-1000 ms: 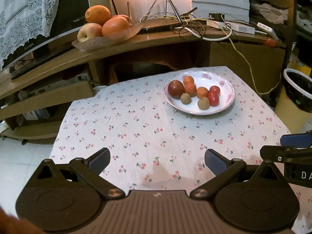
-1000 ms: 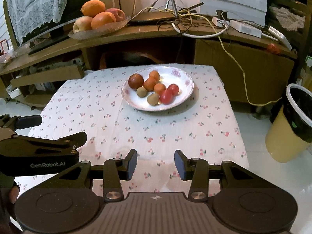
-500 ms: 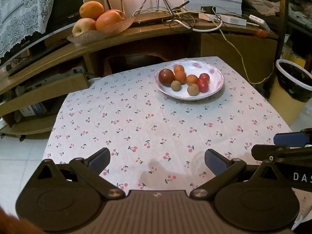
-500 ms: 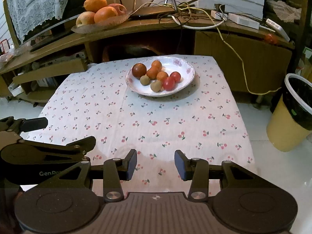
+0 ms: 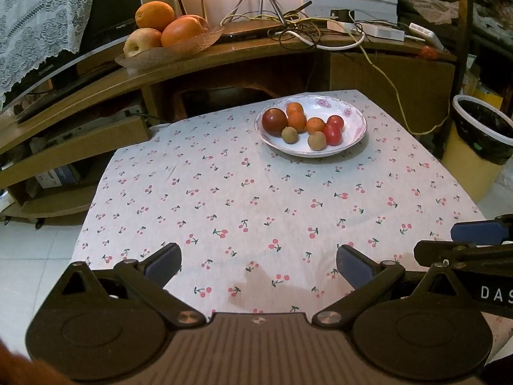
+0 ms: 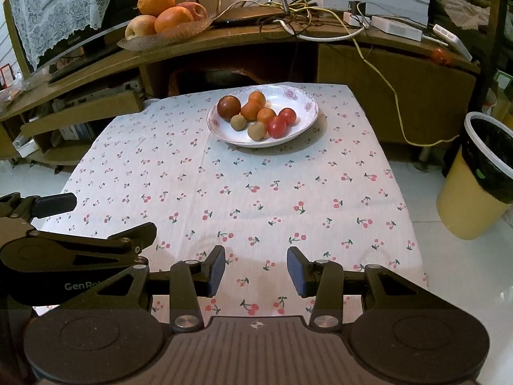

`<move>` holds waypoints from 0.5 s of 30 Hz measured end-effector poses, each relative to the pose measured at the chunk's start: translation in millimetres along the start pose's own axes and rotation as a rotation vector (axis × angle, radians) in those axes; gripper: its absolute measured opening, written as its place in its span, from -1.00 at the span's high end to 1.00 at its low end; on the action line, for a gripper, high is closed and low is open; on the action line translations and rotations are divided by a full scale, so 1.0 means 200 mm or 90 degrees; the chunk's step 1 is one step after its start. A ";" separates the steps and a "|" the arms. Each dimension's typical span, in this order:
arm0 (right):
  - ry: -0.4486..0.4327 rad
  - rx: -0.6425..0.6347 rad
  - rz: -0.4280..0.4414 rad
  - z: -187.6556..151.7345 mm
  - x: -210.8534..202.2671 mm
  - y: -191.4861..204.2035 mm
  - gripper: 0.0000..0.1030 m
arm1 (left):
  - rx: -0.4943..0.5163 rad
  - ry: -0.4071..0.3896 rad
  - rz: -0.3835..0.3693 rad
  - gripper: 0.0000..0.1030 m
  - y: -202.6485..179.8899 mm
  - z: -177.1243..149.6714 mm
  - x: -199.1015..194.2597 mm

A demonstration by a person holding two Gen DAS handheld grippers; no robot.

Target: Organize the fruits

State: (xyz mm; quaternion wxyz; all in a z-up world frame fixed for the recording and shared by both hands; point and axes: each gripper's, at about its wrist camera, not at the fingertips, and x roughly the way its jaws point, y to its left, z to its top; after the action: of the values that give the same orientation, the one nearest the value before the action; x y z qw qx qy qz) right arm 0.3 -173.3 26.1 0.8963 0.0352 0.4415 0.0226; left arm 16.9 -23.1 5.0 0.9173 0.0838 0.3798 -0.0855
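Note:
A white flowered plate (image 5: 354,118) (image 6: 304,102) stands at the far side of the cherry-print tablecloth (image 5: 256,192) (image 6: 240,186). It holds several small fruits: a dark red one (image 5: 274,121) (image 6: 229,106), orange ones (image 5: 296,121) (image 6: 250,110), red ones (image 5: 332,134) (image 6: 276,126) and tan ones (image 5: 316,140) (image 6: 257,130). My left gripper (image 5: 258,264) is open and empty over the near edge. My right gripper (image 6: 256,269) is open and empty, also at the near edge, well short of the plate.
A glass dish with oranges and apples (image 5: 166,32) (image 6: 163,16) sits on the wooden shelf behind the table. Cables and a router (image 5: 288,29) lie on that shelf. A yellow bin with a black liner (image 5: 477,147) (image 6: 481,176) stands right of the table.
Both grippers have drawn back from the plate and risen a little, so the plate looks farther off. The jaws have kept the same opening.

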 end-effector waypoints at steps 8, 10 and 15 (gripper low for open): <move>0.002 -0.002 -0.001 -0.03 -0.01 0.01 0.15 | -0.001 0.002 0.002 -1.00 0.00 -0.02 -0.02; 0.004 -0.002 -0.002 -0.05 -0.01 0.01 0.15 | -0.003 0.004 0.002 -1.00 0.00 -0.03 -0.02; 0.010 -0.009 0.002 -0.07 -0.02 0.04 0.14 | -0.004 0.008 0.002 -1.00 0.00 -0.05 -0.03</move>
State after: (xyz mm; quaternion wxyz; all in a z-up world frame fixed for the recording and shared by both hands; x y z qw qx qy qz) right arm -13.7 -165.6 21.0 0.8930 0.0293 0.4483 0.0272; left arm 6.0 -21.0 2.4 0.9152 0.0824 0.3859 -0.0821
